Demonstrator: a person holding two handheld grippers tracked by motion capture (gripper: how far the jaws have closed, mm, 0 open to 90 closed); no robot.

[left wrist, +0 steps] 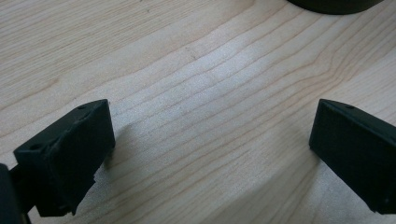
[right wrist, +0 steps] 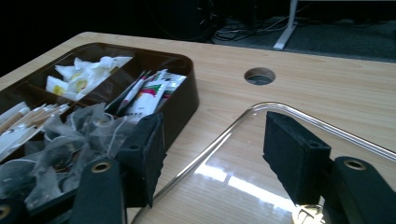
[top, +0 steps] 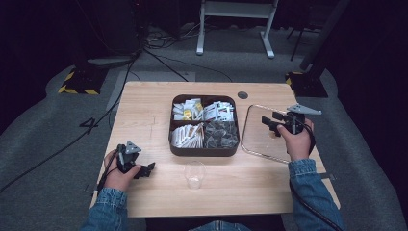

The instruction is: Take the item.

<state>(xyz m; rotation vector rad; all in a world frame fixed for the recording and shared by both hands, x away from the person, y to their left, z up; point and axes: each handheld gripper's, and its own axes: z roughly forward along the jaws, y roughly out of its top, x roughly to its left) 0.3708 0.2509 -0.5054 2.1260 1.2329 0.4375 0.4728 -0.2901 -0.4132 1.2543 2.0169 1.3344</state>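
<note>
**Lid off and set aside, cup not yet filled**

The clear lid (top: 267, 132) lies flat on the counter (top: 144, 110), just beside the right wall of the dark compartment box (top: 204, 150), and the box stands open. That part of the work looks done. The right gripper (top: 273, 123) hangs above the lid with its fingers (right wrist: 292, 156) apart and nothing between them; in the right gripper view the lid's curved rim runs beneath and between the two pads, touching neither, so I judge the lid as released rather than held.

Beyond the right fingers, toward their left side, the box shows four compartments: pale wrapped sachets at the back, printed stick packets (right wrist: 147, 93) next to them, paper-wrapped sticks and a heap of grey mesh tea bags (right wrist: 70, 140) nearest the fingers. All of it sits inside the box; nothing has been lifted out.

The left gripper (top: 144, 171) rests low over bare counter, its fingers (left wrist: 74, 154) wide apart and empty, with only wood grain between them and the box's dark edge far ahead. The empty clear cup (top: 194, 174) stands to the side of those fingers, near but apart, in front of the box.

What seems left: picking a packet or tea bag from a compartment and bringing it to the cup.
</note>
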